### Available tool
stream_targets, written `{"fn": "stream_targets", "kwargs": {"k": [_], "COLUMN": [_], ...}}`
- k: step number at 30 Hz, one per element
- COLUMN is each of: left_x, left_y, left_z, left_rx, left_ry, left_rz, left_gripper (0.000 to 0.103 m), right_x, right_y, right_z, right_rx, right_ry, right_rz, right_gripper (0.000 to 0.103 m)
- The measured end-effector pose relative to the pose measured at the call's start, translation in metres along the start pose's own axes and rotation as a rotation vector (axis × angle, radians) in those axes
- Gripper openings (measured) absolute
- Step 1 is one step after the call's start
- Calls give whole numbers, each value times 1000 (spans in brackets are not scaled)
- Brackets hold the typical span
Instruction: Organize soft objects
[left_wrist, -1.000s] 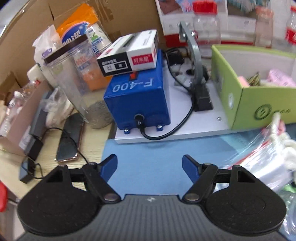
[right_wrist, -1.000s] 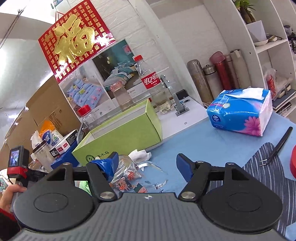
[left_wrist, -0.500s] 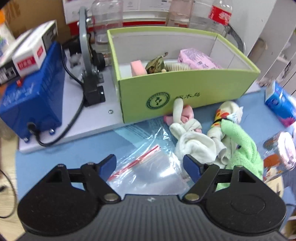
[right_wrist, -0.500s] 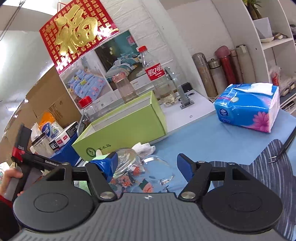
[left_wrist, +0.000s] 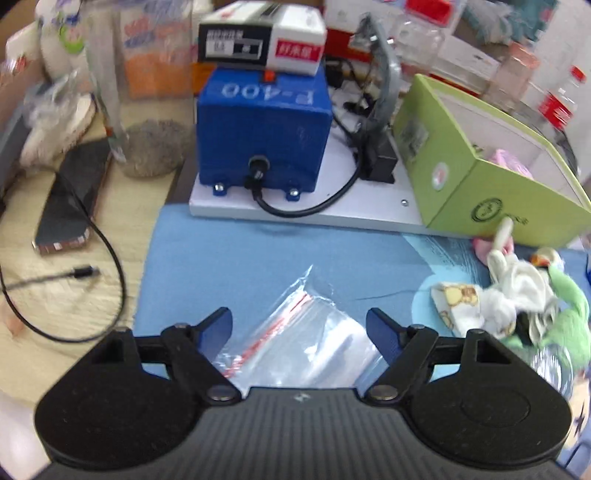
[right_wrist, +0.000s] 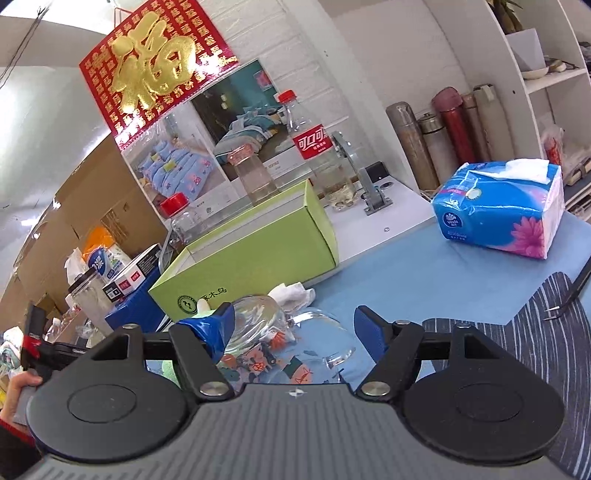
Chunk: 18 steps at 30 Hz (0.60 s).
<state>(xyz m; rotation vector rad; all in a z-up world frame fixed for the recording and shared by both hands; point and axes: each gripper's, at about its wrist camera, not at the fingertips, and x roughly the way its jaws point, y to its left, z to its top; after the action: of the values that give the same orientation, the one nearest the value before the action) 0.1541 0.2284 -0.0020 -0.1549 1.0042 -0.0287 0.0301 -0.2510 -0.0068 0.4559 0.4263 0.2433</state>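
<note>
The green box (left_wrist: 491, 184), upper right of the left wrist frame, stands open-topped on the white base plate; a pink soft item (left_wrist: 511, 164) shows inside it, the remainder of its contents hidden by the near wall. In the right wrist frame the same green box (right_wrist: 251, 254) sits left of centre, interior not visible. A clear zip bag (left_wrist: 306, 343) with a red seal strip lies flat on the blue surface (left_wrist: 229, 258) between the fingers of the left tool (left_wrist: 300, 323), which is spread wide and grips nothing. The soft objects (left_wrist: 517, 299), a knotted white cloth, a bear-print piece and a green plush, lie heaped at the right edge, just before the box. The right tool (right_wrist: 293, 323) is likewise spread, empty, above a transparent printed pouch (right_wrist: 280, 347). Compared with half a second ago, the left view has swung leftward: the blue machine (left_wrist: 262, 125) now occupies the upper centre, and the heap has shifted to the frame edge.
</note>
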Motion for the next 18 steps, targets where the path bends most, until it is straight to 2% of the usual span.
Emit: {"fn": "stream_targets", "kwargs": {"k": [2, 4, 6, 9, 11, 12, 14, 16, 18], "left_x": [-4, 0, 8, 22, 22, 23, 31, 42, 42], "left_y": [-2, -6, -11, -23, -25, -24, -20, -13, -16], "left_z": [-1, -4, -9, -21, -23, -22, -18, -13, -14], "left_rx": [109, 231, 344, 516, 582, 590, 569, 480, 446], "left_ry": [15, 50, 79, 112, 84, 90, 109, 126, 88], "left_rz": [-30, -109, -143, -84, -74, -72, -47, -108, -99], "left_gripper": [79, 79, 79, 79, 84, 86, 102, 102, 102], "right_x": [-3, -6, -10, -19, -21, -21, -14, 0, 21], "right_y": [0, -2, -6, -10, -12, -13, -14, -8, 3], "right_z": [3, 8, 14, 22, 26, 28, 37, 51, 69], "right_rx": [-13, -17, -22, -45, -63, -69, -93, -145, -224], "right_ry": [0, -4, -17, -29, -20, -14, 12, 58, 115], "right_rz": [11, 6, -14, -51, -63, -70, -66, -29, 28], "right_gripper": [58, 58, 58, 58, 58, 58, 58, 58, 58]}}
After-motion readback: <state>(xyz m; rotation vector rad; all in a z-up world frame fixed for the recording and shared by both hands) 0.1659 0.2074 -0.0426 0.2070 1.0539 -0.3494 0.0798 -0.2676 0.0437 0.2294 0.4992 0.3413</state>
